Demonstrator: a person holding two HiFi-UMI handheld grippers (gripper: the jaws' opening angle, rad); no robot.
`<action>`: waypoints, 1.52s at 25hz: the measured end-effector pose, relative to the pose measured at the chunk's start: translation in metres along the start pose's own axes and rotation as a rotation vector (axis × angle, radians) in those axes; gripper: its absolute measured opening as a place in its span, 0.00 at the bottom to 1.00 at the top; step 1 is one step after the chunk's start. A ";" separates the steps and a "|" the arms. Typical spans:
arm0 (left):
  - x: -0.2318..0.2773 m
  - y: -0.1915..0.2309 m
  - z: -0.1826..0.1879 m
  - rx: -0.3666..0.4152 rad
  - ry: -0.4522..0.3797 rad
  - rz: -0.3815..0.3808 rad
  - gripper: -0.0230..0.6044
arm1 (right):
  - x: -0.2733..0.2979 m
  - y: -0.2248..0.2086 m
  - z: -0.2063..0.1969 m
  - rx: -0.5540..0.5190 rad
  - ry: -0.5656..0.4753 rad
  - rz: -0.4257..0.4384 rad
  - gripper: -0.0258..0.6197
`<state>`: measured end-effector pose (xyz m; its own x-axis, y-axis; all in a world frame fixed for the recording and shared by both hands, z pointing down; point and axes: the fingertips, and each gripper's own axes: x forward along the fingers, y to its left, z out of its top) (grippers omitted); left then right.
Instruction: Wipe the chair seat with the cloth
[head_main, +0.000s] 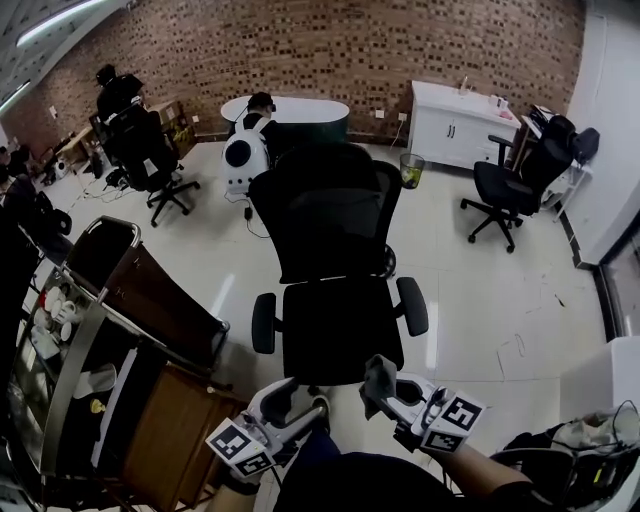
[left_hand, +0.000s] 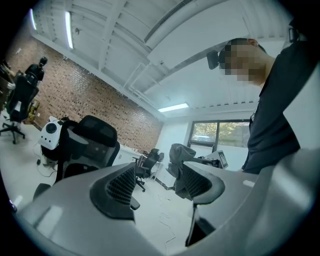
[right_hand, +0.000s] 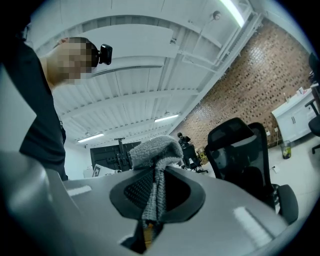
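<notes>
Right gripper (right_hand: 156, 192) clenched on grey cloth (right_hand: 157, 150); left gripper (left_hand: 157, 182) agape, empty — chair seat (head_main: 340, 330) near.

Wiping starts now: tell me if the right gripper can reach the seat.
Probably yes: the right gripper, shut on the cloth, hovers just before the seat, nothing between them.
</notes>
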<state>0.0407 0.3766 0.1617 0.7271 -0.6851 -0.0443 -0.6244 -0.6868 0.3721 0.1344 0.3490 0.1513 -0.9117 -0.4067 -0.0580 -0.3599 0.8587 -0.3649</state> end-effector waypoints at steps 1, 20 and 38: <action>0.005 0.014 0.003 -0.006 0.003 -0.005 0.54 | 0.010 -0.008 0.000 0.002 0.006 -0.009 0.09; 0.081 0.269 0.033 -0.132 0.163 -0.117 0.56 | 0.235 -0.177 -0.008 0.060 0.118 -0.111 0.09; 0.119 0.405 -0.115 -0.283 0.295 0.095 0.57 | 0.336 -0.373 -0.260 0.094 0.601 -0.078 0.09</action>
<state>-0.0931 0.0449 0.4143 0.7466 -0.6149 0.2542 -0.6191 -0.5022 0.6037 -0.0893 -0.0265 0.5098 -0.8454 -0.1963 0.4967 -0.4359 0.7911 -0.4292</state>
